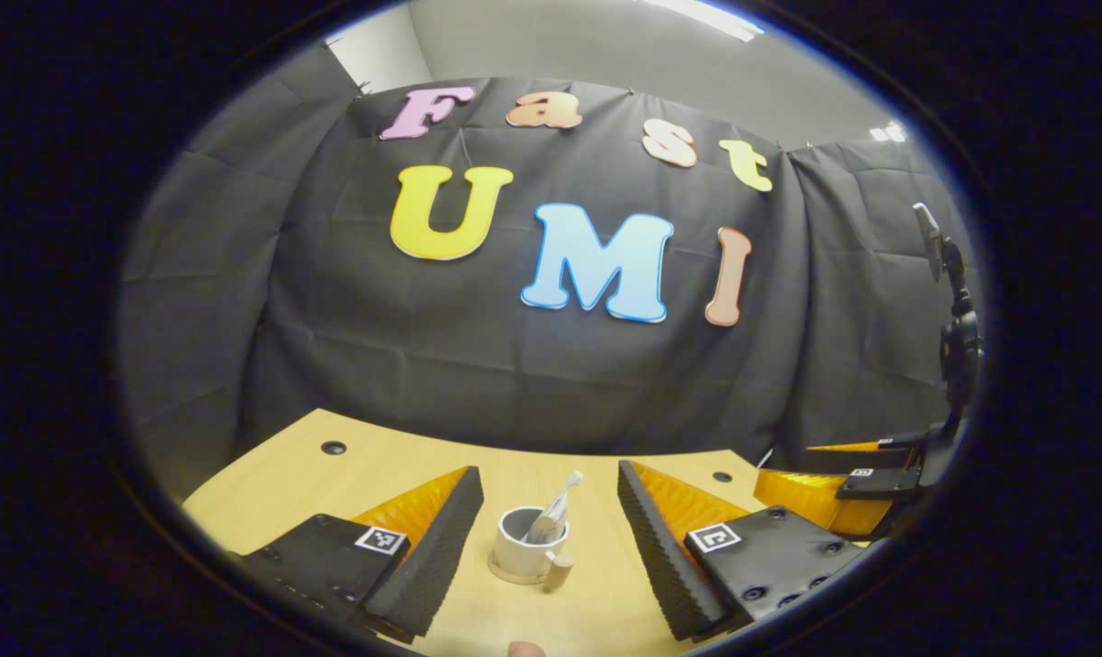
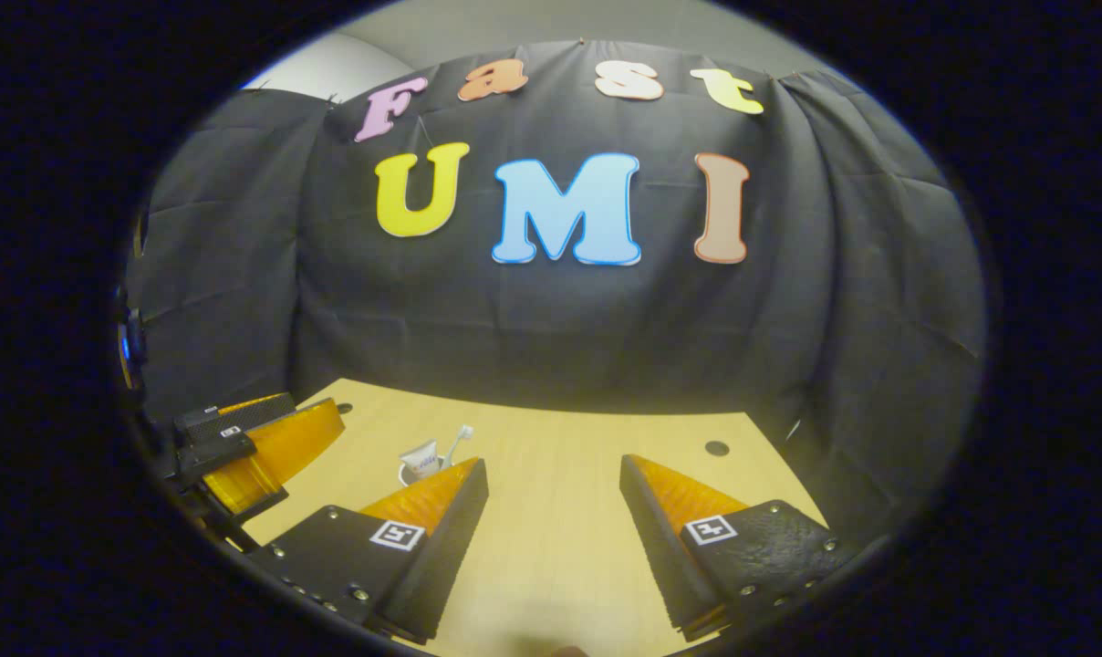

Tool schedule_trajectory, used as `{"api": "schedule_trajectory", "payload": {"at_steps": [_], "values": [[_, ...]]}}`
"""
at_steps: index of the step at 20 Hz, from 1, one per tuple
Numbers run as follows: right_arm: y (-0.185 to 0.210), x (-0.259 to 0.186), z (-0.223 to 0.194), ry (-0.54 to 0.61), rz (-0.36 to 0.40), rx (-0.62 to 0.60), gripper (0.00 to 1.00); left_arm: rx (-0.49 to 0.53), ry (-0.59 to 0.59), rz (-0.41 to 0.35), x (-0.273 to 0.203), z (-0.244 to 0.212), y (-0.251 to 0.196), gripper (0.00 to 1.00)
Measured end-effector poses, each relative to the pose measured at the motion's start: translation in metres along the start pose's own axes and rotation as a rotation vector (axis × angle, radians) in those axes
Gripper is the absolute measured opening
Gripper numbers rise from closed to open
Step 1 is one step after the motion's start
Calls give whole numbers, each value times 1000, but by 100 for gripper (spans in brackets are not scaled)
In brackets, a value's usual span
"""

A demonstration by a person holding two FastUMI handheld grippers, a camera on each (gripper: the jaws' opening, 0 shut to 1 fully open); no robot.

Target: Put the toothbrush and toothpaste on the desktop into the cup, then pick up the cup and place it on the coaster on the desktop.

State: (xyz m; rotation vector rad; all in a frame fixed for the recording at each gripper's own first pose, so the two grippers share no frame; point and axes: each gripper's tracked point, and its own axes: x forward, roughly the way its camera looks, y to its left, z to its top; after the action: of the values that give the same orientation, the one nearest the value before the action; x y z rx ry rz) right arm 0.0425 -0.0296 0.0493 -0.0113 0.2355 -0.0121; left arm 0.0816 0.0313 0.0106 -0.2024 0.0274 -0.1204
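In the left gripper view we see the cup (image 1: pixel 528 543) standing on the coaster (image 1: pixel 513 575) on the counter (image 1: pixel 332 484), toothbrush (image 1: pixel 565 493) and toothpaste (image 1: pixel 546 527) inside, between our left gripper (image 1: pixel 549 529)'s spread fingers, touching neither. In the right gripper view our right gripper (image 2: pixel 554 520) has its fingers spread over bare counter, the cup (image 2: pixel 421 461) beyond its left finger

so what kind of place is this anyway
Most likely a recording booth set up for demonstrations, not a real bathroom: a black cloth wall hangs behind a light wooden desktop with cable holes, and a camera mount stands at the side. A cup holding toothpaste and a toothbrush sits on a coaster there.
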Motion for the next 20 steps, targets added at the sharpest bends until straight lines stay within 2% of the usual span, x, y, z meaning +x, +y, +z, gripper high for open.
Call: {"api": "schedule_trajectory", "payload": {"at_steps": [4,8,16,20], "values": [[0,-15,28,-133,12,-67,88,10,-70,42,-18,20,0,96],[4,-27,43,-216,11,-110,86,15,-126,73,-34,32,2,94],[4,-33,42,-266,76,-121,86,26,-212,127,-66,40,3,99],[7,-37,43,-279,113,-138,86,36,-229,145,-75,44,-5,96]]}}
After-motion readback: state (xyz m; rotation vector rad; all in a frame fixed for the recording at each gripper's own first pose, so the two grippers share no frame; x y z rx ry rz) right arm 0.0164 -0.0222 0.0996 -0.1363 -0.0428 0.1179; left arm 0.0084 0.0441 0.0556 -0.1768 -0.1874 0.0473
